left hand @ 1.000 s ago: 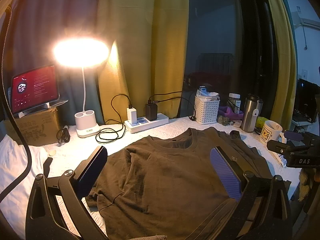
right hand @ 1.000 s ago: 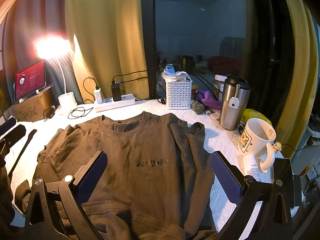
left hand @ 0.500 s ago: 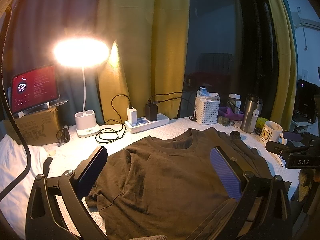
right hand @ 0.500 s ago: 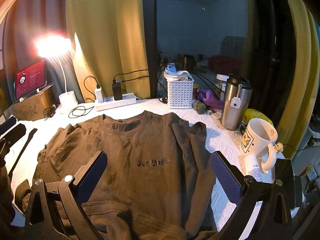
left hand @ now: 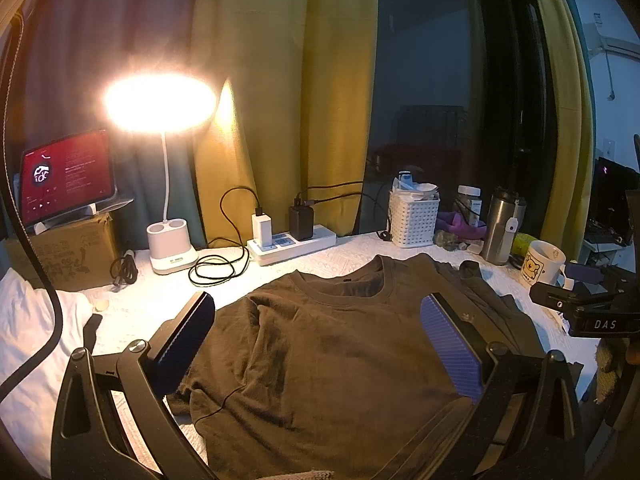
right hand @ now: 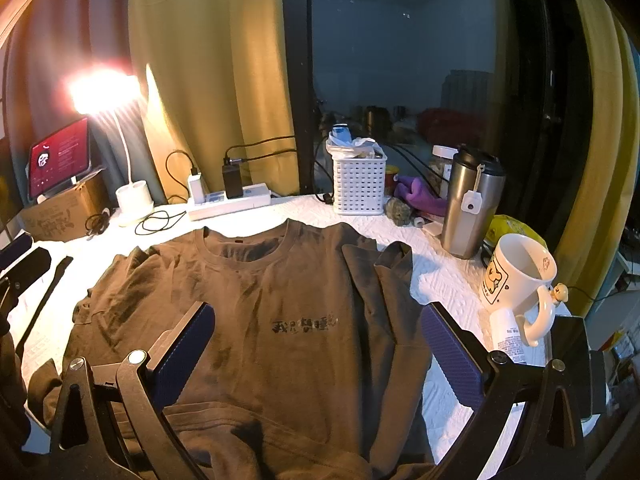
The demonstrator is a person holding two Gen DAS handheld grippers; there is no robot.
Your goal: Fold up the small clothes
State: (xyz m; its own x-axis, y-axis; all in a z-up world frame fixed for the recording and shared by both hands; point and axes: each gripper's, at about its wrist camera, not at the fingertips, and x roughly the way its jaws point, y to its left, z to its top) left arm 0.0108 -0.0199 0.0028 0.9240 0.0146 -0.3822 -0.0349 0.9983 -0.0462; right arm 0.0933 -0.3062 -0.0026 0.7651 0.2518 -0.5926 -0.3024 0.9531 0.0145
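Dark brown short-sleeved T-shirt (right hand: 288, 320) lies face up on the white quilted table cover (right hand: 444, 280), neckline toward the window, black printed characters on the chest. Its right sleeve is folded inward onto the body; the bottom hem is bunched up at the near edge. The left sleeve lies wrinkled and spread toward the lamp side.

Left gripper (left hand: 316, 344): 2 blue-padded fingers spread wide, nothing between them, positioned over the shirt's left half. Contact with the fabric cannot be judged.

Right gripper (right hand: 316, 344): fingers likewise wide apart and empty, over the shirt's lower right half near the folded sleeve.

Behind the shirt, left to right: red-screened tablet (left hand: 66, 178) on a cardboard box (left hand: 68, 252), lit white desk lamp (left hand: 166, 184), white power strip (left hand: 292, 240) with 2 chargers plugged in, white perforated plastic basket (right hand: 359, 184), steel travel tumbler (right hand: 470, 204), white cartoon-print ceramic mug (right hand: 518, 280) just right of the shirt. Yellow curtains (left hand: 280, 80) flank the dark window.
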